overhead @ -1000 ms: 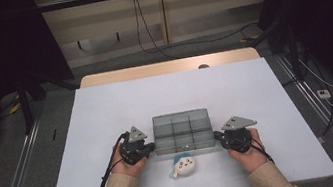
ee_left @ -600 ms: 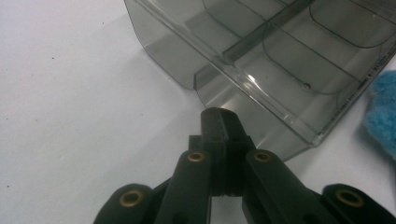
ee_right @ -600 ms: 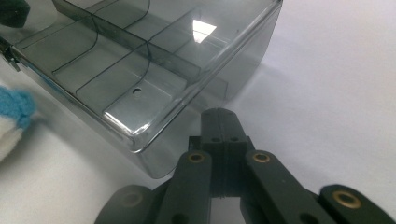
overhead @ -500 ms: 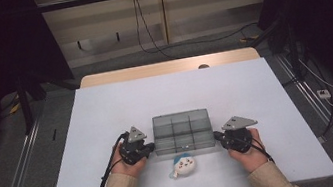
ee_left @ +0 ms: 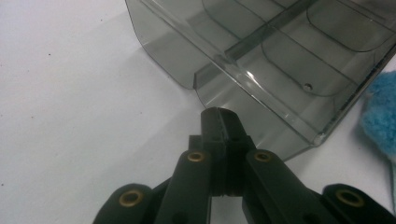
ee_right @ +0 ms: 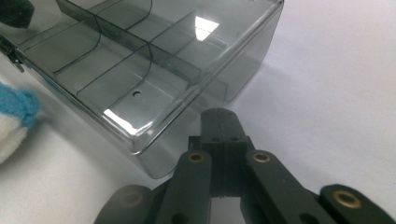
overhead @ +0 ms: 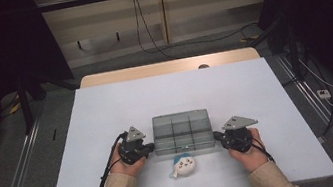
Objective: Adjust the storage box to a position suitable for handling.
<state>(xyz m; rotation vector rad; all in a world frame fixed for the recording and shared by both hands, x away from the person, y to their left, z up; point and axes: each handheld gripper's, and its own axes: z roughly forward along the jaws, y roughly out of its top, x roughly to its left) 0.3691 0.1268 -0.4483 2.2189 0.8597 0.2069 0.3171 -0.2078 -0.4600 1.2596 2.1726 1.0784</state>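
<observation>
The smoke-grey compartment box (overhead: pixel 182 131) sits on the white table (overhead: pixel 106 108) near the person's edge, with a small blue-and-white plush toy (overhead: pixel 183 166) lying just beside it at 6 o'clock, apart from its front wall. The left gripper (overhead: pixel 150 147) rests at the box's 9 o'clock end and the right gripper (overhead: pixel 216 136) at its 3 o'clock end. In each gripper view the two black jaws are pressed tight together with nothing between them, their tips just short of the box's end wall; whether they touch it cannot be told. Judgement: the work is at its opening stage, both hands posed at the box with no grasp made and the toy untouched. The next move calls for one gripper to part its jaws, swing toward 6 o'clock and close on the soft toy, while the other steadies the box, which looks light and liable to slide.
</observation>
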